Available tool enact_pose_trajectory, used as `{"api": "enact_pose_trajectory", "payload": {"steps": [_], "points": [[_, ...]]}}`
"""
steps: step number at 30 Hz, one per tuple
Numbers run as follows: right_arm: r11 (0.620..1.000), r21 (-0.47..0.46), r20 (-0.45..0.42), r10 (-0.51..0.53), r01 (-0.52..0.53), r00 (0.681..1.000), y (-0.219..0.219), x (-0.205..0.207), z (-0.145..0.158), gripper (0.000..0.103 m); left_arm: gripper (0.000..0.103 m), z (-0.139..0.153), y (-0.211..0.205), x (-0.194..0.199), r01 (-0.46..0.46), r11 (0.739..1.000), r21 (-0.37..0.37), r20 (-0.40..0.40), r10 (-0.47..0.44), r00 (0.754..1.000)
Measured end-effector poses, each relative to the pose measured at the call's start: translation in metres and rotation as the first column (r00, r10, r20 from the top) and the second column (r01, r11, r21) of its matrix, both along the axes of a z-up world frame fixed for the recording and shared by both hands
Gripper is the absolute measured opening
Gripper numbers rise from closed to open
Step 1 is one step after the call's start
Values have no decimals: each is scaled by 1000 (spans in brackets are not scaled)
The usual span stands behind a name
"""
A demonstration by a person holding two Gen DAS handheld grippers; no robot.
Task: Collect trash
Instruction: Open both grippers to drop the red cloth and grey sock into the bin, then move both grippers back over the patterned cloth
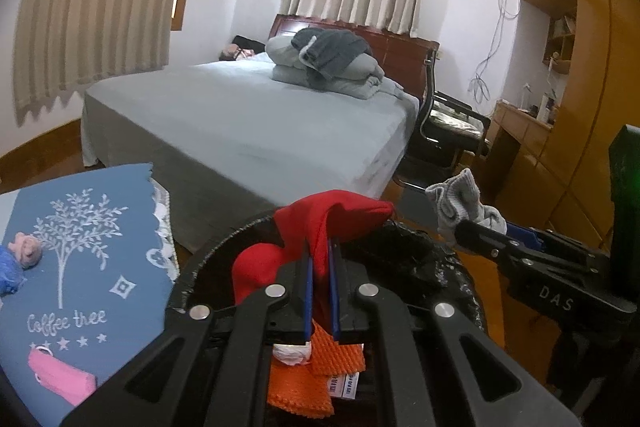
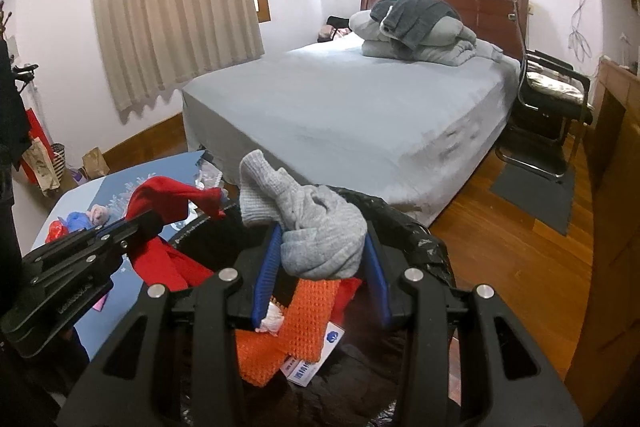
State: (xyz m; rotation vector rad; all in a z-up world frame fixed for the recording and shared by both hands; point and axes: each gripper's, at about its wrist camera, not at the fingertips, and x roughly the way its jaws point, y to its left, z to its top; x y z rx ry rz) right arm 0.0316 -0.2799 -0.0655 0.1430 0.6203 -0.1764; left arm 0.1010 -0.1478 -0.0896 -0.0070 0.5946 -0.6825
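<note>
Both of your tongs are already loaded, so what matters now is how each load sits over the mouth of the black-lined bin (image 1: 420, 267). Your left tongs (image 1: 320, 263) are pinched almost fully together on a red cloth (image 1: 332, 215); part of it drapes over the fingertips and part hangs down on the left, inside the rim. In the left wrist view the bin's opening lies directly below and ahead of these tongs, with an orange mesh piece (image 1: 316, 359) and a crumpled white scrap (image 1: 292, 351) already lying inside. Your right tongs (image 2: 320, 247) are set at a middling width around a balled grey sock (image 2: 316, 231), whose long axis runs up and to the left, its loose end sticking out above the fingertips. These tongs also point down into the opening, a little nearer the bin's right rim, the side towards the bed (image 2: 360, 107). The two loads sit side by side over the same opening, red on the left and grey on the right, apart from each other. I judge that either would fall into the bin from here; the red cloth's draped end lies near the far rim and could catch on it. More trash stays on the table (image 1: 88, 227) to your left, near its left edge: a pink mask (image 1: 60, 375) and a pink wad (image 1: 28, 247).
</note>
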Motion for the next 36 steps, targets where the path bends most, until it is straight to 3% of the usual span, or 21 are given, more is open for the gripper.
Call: {"api": "enact_pose_trajectory", "payload": {"steps": [6, 9, 11, 13, 17, 21, 27, 36], "points": [[1000, -1, -20, -18, 18, 1000, -5, 1, -8, 42, 12, -10, -4, 7, 19, 1000, -6, -47, -19, 999], [1000, 0, -25, -29, 29, 999, -7, 2, -9, 47, 34, -13, -2, 9, 30, 999, -13, -68, -31, 997], [999, -4, -21, -39, 39, 999, -7, 2, -8, 60, 41, -13, 1, 10, 29, 999, -17, -69, -30, 997], [999, -6, -15, -43, 43, 999, -8, 1, -7, 65, 47, -12, 6, 10, 21, 1000, -12, -61, -21, 998], [999, -11, 2, -48, 48, 999, -7, -1, -6, 86, 68, -6, 26, 9, -43, 999, 9, -23, 44, 999], [1000, -11, 21, -24, 24, 999, 1, -2, -3, 92, 82, -1, 56, 11, -133, 991, 28, 17, 133, 991], [999, 3, 30, 45, -45, 999, 28, 8, 0, 94, 87, 2, 117, 15, -275, 960, 51, 53, 272, 961], [978, 31, 37, 207, -208, 978, 100, 40, 0, 94, 88, -1, 204, 14, -454, 887, 83, 73, 449, 890]]}}
